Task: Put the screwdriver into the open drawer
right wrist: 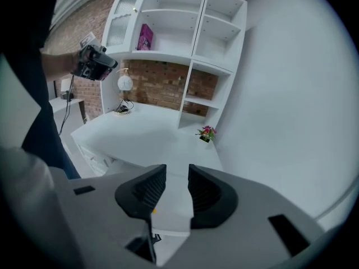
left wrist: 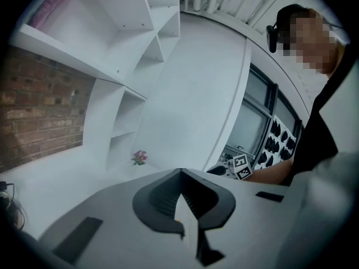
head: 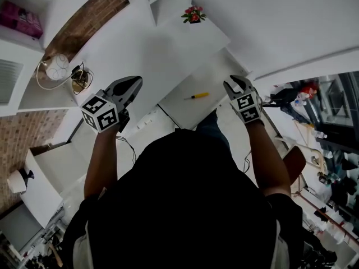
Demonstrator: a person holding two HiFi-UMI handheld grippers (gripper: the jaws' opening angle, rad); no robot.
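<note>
No text, brand, number or sign can be read on anything in these views

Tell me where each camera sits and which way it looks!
Head view: on the person's head, facing steeply down at the white desk, the screwdriver, the person's dark top, left gripper and right gripper.
Left gripper view: on the left gripper, facing past its shut jaws toward shelves; shows the person's right forearm.
Right gripper view: on the right gripper, facing between its open jaws toward the desk and brick wall; shows the left forearm.
Shared: all three see the flowers; each gripper view sees the other gripper.
</note>
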